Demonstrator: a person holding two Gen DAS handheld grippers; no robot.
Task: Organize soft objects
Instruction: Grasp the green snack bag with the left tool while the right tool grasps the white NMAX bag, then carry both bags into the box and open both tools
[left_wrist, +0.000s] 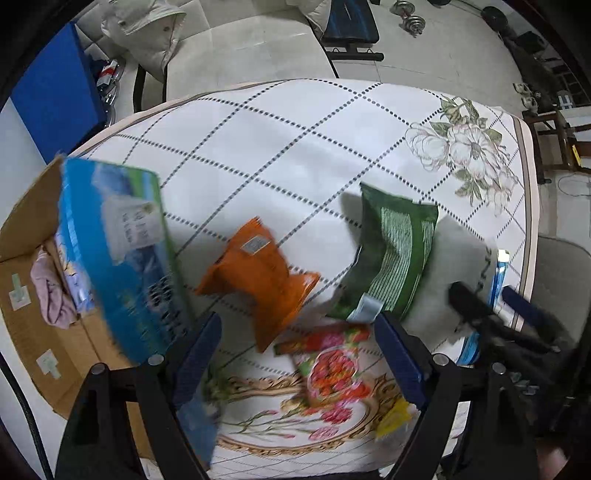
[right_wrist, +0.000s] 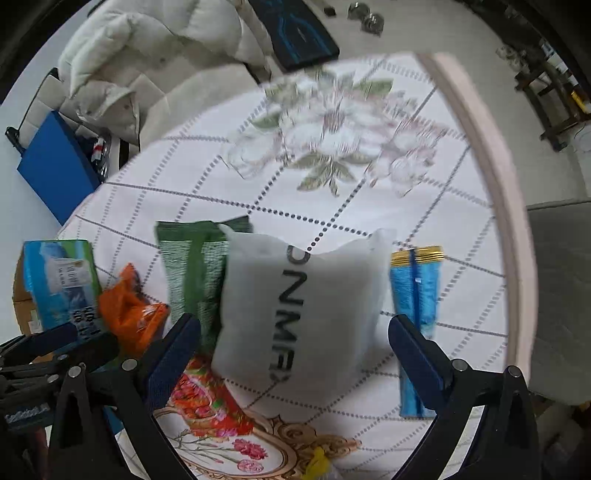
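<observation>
Both the left tongs (left_wrist: 295, 354) and the right tongs (right_wrist: 295, 354) gape wide, gripping nothing. A soft white pouch (right_wrist: 303, 306) with black lettering lies on the counter (right_wrist: 369, 229), between the right tongs' fingers. An orange packet (left_wrist: 258, 280) and a green packet (left_wrist: 391, 254) lie just beyond the left tongs.

White tablecloth (left_wrist: 280, 147) with dotted diamond grid, floral print; orange packet (left_wrist: 258, 280), green striped packet (left_wrist: 391, 254), blue box (left_wrist: 118, 258) at 9 o'clock.

Glossy orange packet (left_wrist: 258, 280), matt white pouch (right_wrist: 306, 310), brown cardboard box (left_wrist: 26, 236)
</observation>
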